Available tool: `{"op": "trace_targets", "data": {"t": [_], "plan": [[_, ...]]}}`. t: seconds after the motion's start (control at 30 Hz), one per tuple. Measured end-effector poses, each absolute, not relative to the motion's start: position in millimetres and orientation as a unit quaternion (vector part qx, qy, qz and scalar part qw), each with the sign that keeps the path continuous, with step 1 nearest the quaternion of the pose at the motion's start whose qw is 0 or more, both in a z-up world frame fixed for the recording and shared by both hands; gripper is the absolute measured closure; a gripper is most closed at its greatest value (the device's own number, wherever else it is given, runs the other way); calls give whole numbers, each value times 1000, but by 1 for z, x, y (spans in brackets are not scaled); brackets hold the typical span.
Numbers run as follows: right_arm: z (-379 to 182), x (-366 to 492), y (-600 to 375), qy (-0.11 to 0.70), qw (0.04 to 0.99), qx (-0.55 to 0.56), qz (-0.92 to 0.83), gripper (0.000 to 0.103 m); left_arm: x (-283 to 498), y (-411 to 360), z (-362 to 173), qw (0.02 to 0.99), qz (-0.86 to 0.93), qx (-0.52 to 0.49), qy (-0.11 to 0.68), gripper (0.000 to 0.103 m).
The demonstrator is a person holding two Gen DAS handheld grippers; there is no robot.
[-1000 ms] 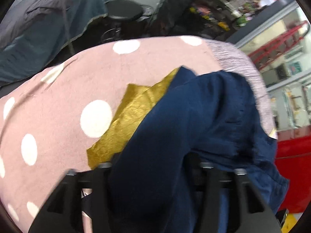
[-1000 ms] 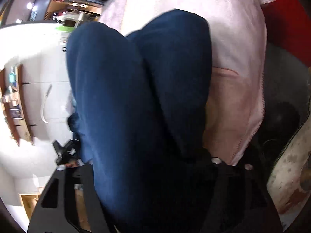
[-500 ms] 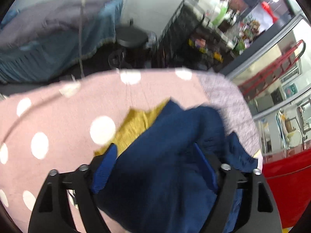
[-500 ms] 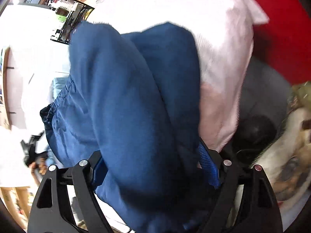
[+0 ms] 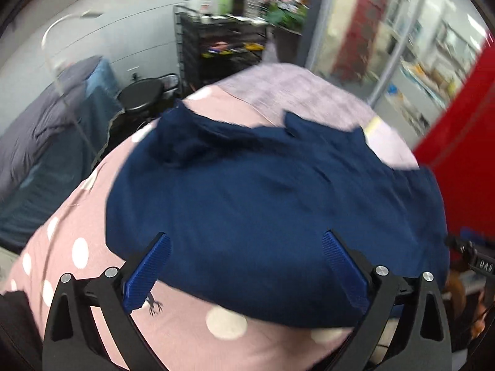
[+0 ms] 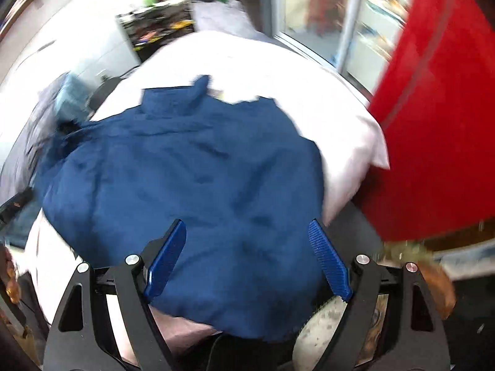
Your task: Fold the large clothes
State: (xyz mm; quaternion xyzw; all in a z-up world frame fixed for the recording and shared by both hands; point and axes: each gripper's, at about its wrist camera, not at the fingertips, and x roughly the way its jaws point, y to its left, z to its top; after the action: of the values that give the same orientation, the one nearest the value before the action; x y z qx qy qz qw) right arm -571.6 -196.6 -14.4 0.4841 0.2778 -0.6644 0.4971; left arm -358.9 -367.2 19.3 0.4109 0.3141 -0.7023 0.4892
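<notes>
Overhead, both hand-held grippers gape, just opened, empty — navy garment (image 5: 272,204) blurred, edges hidden.

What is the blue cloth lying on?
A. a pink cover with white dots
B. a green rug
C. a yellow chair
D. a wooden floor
A: in the left wrist view the blue cloth is spread over a pink cover with white dots.
</notes>
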Motion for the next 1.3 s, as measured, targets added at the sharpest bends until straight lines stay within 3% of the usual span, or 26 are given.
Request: {"op": "trace_targets", "data": {"t": [0.2, 0.47, 1.3], "plan": [[-15, -510, -194, 338, 547, 462, -611, 14, -374, -337, 13, 491, -675, 466, 292, 6], [-33, -492, -178, 380, 535, 467, -593, 14, -367, -312, 2, 489, -648, 502, 297, 6], [-32, -488, -166, 376, 527, 465, -603, 14, -368, -294, 2, 491, -636, 522, 286, 6]]}}
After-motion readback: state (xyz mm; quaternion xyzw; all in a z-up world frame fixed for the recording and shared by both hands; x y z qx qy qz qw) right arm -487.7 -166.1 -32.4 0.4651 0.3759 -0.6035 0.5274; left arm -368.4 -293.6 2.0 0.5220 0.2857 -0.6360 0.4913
